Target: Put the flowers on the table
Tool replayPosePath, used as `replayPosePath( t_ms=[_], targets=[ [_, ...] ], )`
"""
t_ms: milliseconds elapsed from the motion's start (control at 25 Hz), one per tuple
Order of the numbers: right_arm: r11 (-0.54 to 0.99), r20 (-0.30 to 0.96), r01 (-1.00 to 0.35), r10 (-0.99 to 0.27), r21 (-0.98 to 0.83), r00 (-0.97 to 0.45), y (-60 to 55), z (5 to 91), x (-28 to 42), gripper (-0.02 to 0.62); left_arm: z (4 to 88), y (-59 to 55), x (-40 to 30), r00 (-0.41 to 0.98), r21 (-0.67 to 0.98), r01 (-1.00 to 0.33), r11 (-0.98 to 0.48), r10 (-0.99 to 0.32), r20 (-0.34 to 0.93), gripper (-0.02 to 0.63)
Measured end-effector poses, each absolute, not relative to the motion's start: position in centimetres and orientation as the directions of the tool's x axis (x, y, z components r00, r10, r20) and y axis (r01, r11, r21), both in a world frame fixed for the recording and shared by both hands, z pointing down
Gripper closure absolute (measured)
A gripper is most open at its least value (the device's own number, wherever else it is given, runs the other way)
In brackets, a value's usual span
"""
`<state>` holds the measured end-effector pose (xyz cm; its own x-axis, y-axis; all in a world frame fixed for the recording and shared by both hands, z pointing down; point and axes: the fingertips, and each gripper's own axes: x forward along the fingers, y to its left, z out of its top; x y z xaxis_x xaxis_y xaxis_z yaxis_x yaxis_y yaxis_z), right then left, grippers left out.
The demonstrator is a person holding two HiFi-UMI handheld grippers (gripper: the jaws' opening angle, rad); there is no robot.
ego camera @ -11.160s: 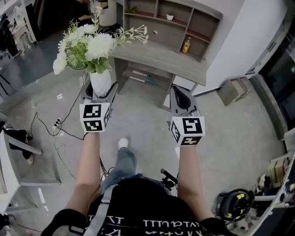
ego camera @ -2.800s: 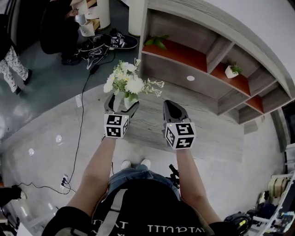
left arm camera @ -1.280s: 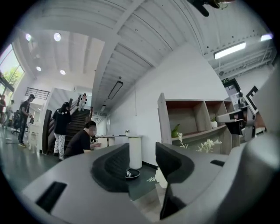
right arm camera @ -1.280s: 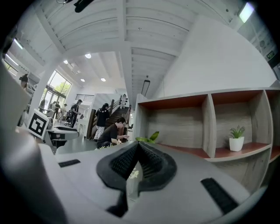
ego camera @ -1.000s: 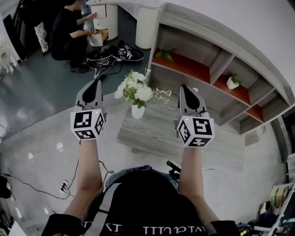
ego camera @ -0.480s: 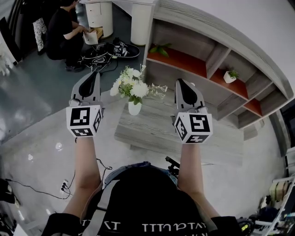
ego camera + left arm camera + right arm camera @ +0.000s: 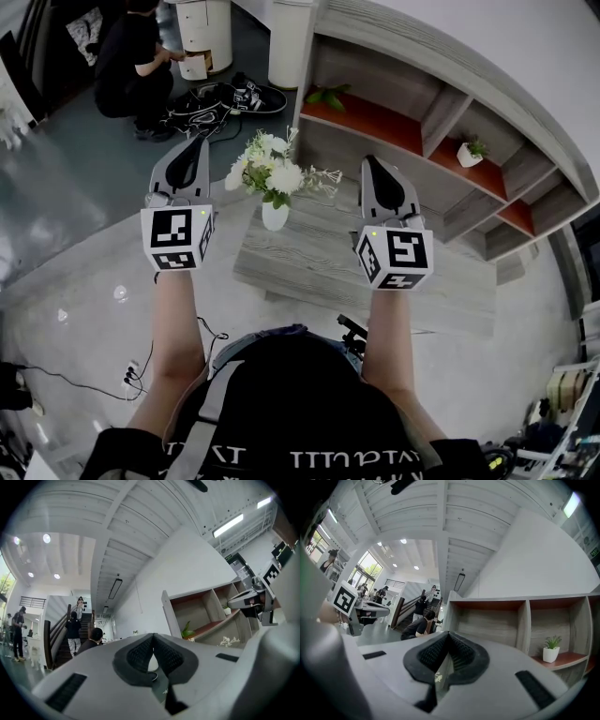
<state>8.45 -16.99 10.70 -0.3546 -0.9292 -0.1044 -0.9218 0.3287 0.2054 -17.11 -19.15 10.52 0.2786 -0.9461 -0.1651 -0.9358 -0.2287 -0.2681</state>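
One vase [image 7: 275,217] of flowers [image 7: 267,173] stands on the table [image 7: 319,267], between the two grippers and closer to the left gripper [image 7: 200,143]. It and the right gripper [image 7: 374,162] both have jaws pressed together, empty. Seconds earlier the left one clamped the vase. Beyond the right gripper sits one potted plant [image 7: 466,152], perhaps two.

head view: overhead, steeply down | 2 gripper views: forward, tilted up | shared: shelf unit [image 7: 394,127]
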Motion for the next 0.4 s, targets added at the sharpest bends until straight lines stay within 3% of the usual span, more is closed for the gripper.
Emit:
replayPosePath(
  t_ms=[400],
  targets=[
    [0.352, -0.061, -0.903, -0.924, 0.245, -0.377, -17.0, 11.1, 7.3, 0.58, 9.5, -18.7, -16.1, 0.357, -0.242, -0.921, -0.307, -0.912, -0.203, 0.594]
  ],
)
